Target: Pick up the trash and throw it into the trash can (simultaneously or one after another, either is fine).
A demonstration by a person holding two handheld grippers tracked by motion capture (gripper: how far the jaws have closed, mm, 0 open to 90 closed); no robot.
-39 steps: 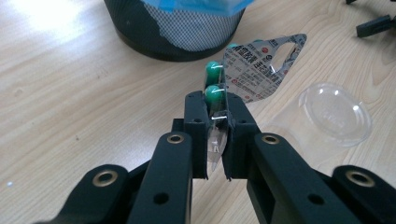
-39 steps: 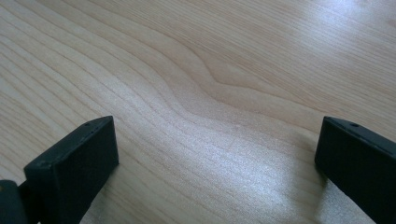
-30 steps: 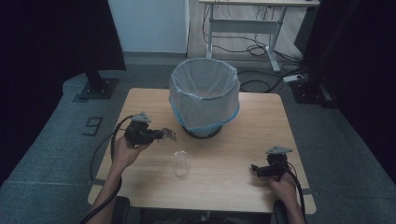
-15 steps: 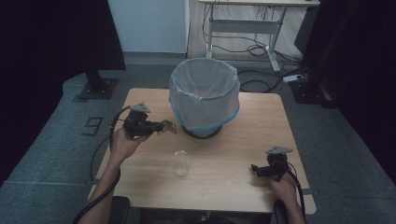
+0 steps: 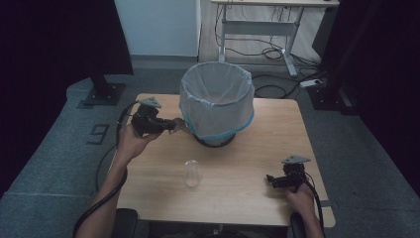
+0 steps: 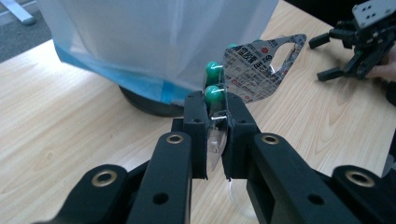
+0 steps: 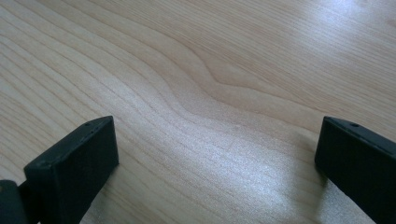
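My left claw [image 6: 215, 135] clamps the silver blister pack of green pills [image 6: 254, 65]; I'd lift it above the white-bagged bin's [image 5: 216, 101] rim before releasing. Right claw [image 5: 273, 180] rests spread.

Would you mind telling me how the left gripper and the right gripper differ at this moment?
The left gripper is shut on a blister pack of green pills; the right gripper is open with nothing between its jaws. The left gripper is lifted beside the lined bin, while the right gripper sits low at the table near its right edge. Both are black, hand-held and cabled.

bin [image 5: 216, 101] at table [image 5: 257, 198] rear centre, cup [image 5: 191, 173] before it
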